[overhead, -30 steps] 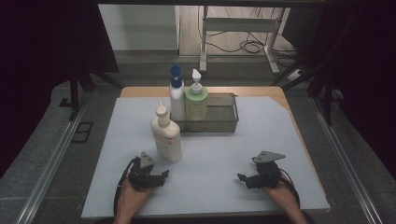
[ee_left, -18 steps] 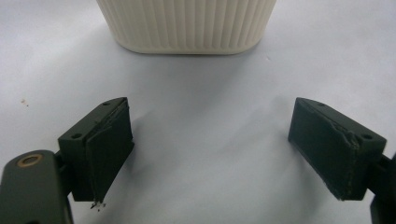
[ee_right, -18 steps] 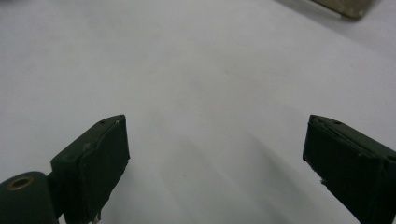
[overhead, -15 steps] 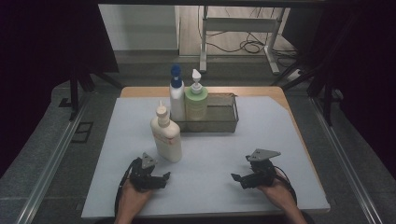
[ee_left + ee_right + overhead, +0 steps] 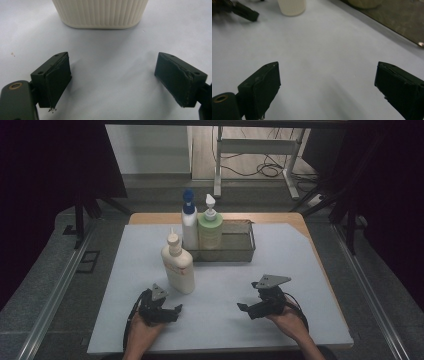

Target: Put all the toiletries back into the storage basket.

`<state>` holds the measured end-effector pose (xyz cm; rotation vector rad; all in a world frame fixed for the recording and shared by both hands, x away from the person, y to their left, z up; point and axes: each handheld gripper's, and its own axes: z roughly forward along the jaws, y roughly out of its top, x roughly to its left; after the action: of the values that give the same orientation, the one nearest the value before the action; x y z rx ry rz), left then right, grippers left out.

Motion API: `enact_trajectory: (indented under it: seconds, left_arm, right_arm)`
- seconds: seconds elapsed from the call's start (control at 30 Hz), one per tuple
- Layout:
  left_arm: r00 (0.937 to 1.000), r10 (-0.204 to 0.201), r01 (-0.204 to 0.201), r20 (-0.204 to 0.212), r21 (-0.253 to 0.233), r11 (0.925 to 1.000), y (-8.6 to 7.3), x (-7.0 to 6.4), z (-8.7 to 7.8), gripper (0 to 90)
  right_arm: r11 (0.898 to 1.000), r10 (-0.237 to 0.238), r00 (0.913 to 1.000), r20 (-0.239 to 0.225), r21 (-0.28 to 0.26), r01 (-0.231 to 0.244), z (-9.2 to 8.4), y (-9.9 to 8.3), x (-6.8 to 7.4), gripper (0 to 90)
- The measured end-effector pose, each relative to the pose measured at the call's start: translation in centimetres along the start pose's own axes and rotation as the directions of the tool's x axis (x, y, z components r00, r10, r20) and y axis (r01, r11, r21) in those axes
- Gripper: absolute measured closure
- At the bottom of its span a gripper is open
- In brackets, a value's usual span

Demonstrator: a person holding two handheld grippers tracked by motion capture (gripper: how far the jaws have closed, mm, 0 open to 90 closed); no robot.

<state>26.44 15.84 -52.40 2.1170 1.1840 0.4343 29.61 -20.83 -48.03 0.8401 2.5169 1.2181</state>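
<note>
Now | left gripper [image 5: 176, 311] wide, empty | cream bottle [image 5: 178, 265] just ahead

Ribbed cream bottle [image 5: 100, 12] base ahead on pale table [image 5: 110, 75], 2 black jaws wide apart, nothing between

Cream bottle [image 5: 178, 266] blocks left tongs [image 5: 172, 311]; mat [image 5: 280, 250] right open.

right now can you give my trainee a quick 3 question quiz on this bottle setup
1. True or false: the cream bottle stands inside the wire basket.
2. How many bottles stand in the basket?
3. Which gripper is nearer the cream bottle: A left, B right?

Key:
1. False; it stands upright on the white mat, in front of the basket.
2. Two: the blue-capped bottle and the green pump bottle.
3. A; the left gripper, jaws open and empty.
</note>
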Motion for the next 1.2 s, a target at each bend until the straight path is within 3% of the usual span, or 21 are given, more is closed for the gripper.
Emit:
enact_trajectory:
  seconds: [0.3, 0.63, 1.2]
  left_arm:
    - [1.0, -0.003, 0.003, 0.0, -0.002, 1.0, 0.0, 0.0, 0.0, 13.2]
    - [1.0, -0.004, 0.004, 0.0, -0.003, 1.0, 0.0, 0.0, 0.0, 13.2]
    - [1.0, -0.001, 0.001, 0.0, -0.003, 1.0, 0.0, 0.0, 0.0, 13.2]
  right_arm:
    - [1.0, -0.025, 0.9996, -0.008, -0.007, 0.025, 0.8, 1.6, 0.4, 6.2]
    - [1.0, -0.003, 0.9996, -0.029, -0.016, 0.002, 1.9, 3.2, 1.1, 8.3]
    - [0.999, -0.035, 0.9969, -0.071, -0.032, 0.033, 3.9, 6.4, 2.1, 8.1]
